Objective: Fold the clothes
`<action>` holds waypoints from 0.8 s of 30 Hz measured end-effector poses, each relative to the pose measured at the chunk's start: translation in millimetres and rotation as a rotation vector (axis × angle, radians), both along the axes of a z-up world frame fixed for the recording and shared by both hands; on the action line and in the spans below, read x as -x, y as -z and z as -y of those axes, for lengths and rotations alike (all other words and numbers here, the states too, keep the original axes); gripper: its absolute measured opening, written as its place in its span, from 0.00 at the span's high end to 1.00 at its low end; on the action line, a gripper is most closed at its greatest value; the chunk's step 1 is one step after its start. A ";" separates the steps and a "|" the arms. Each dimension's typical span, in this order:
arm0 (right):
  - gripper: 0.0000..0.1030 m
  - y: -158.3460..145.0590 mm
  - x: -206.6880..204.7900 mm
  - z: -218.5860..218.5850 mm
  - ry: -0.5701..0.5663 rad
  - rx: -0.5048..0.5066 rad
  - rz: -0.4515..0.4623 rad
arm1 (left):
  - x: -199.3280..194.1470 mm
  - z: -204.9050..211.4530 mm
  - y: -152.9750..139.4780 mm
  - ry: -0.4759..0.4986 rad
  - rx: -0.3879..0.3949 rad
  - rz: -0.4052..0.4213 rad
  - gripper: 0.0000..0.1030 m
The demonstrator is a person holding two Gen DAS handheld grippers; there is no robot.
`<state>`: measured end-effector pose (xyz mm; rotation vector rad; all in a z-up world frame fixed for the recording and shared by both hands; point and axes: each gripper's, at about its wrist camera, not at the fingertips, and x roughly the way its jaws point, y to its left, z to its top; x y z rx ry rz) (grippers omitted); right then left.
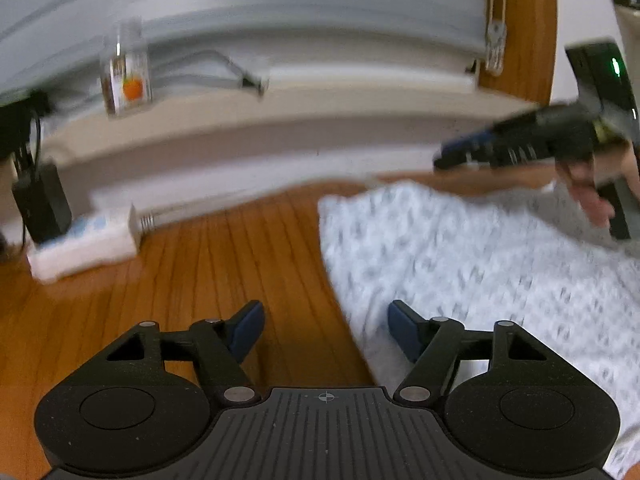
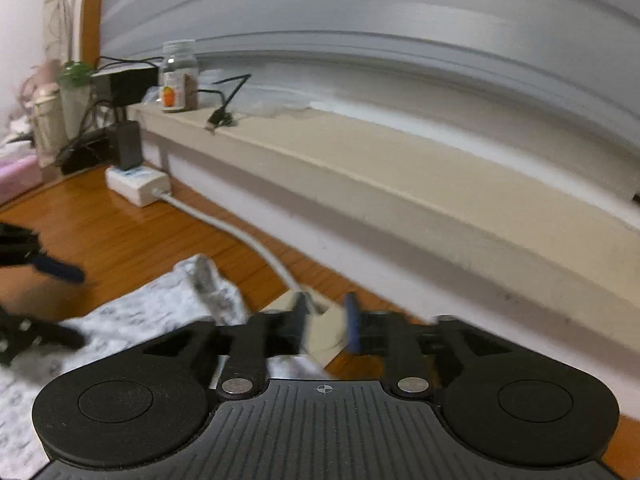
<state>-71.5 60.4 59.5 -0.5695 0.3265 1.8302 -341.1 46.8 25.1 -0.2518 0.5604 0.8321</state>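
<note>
A white garment (image 1: pixel 460 264) with a small grey-blue print lies spread on the wooden floor (image 1: pixel 180 280). My left gripper (image 1: pixel 326 330) is open and empty, low over the garment's left edge, with one finger over wood and the other over cloth. A hand (image 1: pixel 592 196) holds my right gripper (image 1: pixel 444 156) above the garment's far edge. In the right wrist view the garment (image 2: pixel 140 312) shows a raised grey fold (image 2: pixel 206 280). The right gripper (image 2: pixel 326 324) is blurred, its fingers a narrow gap apart with no cloth between them. The left gripper (image 2: pixel 72 304) shows at the left edge.
A beige ledge (image 2: pixel 360 168) runs along the wall and carries a glass jar (image 2: pixel 178 80) and loose cables. A white power strip (image 2: pixel 136 184) with a black adapter sits on the floor. Its white cable (image 2: pixel 248 240) runs to a beige flat object (image 2: pixel 324 340) beside the garment.
</note>
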 end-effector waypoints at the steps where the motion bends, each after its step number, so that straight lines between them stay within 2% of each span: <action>1: 0.65 -0.6 -2.7 5.5 -0.017 0.003 -0.005 | -2.0 0.7 -5.3 0.015 -0.007 0.022 0.31; 3: 0.65 -2.3 -8.5 17.4 -0.054 0.019 -0.015 | -9.8 -0.3 -16.3 0.070 0.000 0.076 0.36; 7: 0.66 -2.1 -24.8 45.2 -0.083 0.057 -0.014 | -43.4 -4.8 -27.0 0.201 0.022 0.109 0.59; 12: 0.61 5.7 -57.6 79.0 -0.047 0.103 0.018 | -87.8 -29.8 -21.9 0.279 0.120 0.142 0.59; 14: 0.56 10.5 -77.0 90.1 -0.009 0.111 0.006 | -100.3 -39.5 -16.9 0.268 0.147 0.134 0.59; 16: 0.54 15.2 -100.4 101.6 0.043 0.108 -0.019 | -107.9 -50.3 -9.4 0.228 0.143 0.101 0.59; 20: 0.47 26.4 -142.7 124.3 0.144 0.094 -0.055 | -102.9 -63.9 8.5 0.213 0.162 0.113 0.59; 22: 0.42 35.7 -154.3 129.5 0.182 0.092 -0.079 | -99.3 -70.0 10.3 0.207 0.184 0.144 0.59; 24: 0.42 41.3 -159.9 132.8 0.193 0.082 -0.114 | -96.4 -74.1 11.2 0.204 0.203 0.169 0.59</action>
